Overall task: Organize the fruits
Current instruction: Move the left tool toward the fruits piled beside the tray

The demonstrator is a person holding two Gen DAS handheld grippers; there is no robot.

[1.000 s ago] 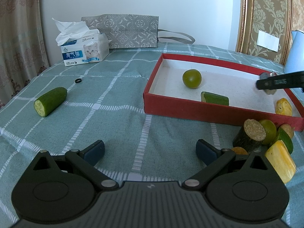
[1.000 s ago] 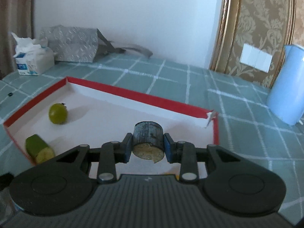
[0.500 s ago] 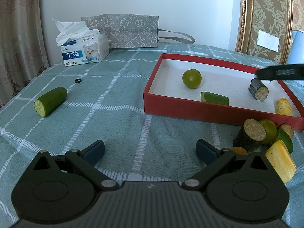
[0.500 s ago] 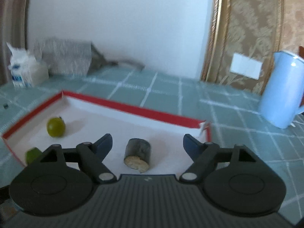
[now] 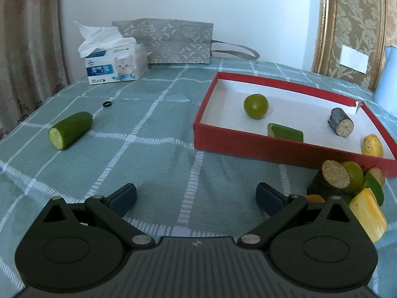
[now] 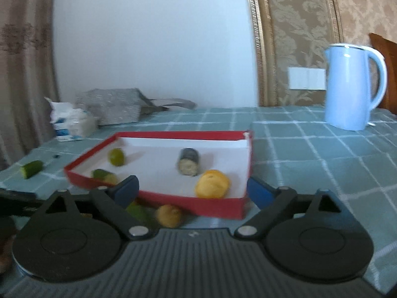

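Observation:
A red box (image 5: 248, 146) (image 6: 218, 204) with a white floor holds a green lime (image 5: 256, 106) (image 6: 116, 157), a green cucumber piece (image 5: 285, 132) (image 6: 103, 175), a dark sugarcane stub (image 5: 341, 122) (image 6: 189, 161) and a yellow fruit (image 5: 371, 144) (image 6: 212, 183). A heap of fruit pieces (image 5: 347, 181) lies in front of the box's near right corner. Another cucumber piece (image 5: 70, 129) (image 6: 31, 168) rests alone on the cloth. My left gripper (image 5: 196, 196) stands open over bare cloth. My right gripper (image 6: 193, 188), its jaws still opening and empty, sits back from the box's near wall.
A tissue box (image 5: 115, 60) and a grey bag (image 5: 171, 41) stand at the back by the wall. A small black ring (image 5: 107, 104) lies on the checked tablecloth (image 5: 148, 134). A light blue kettle (image 6: 352, 85) stands to the right of the box.
My right gripper let go of the dark sugarcane stub, which now lies in the box, and pulled back out of the box. It left the left wrist view. The left gripper stayed still.

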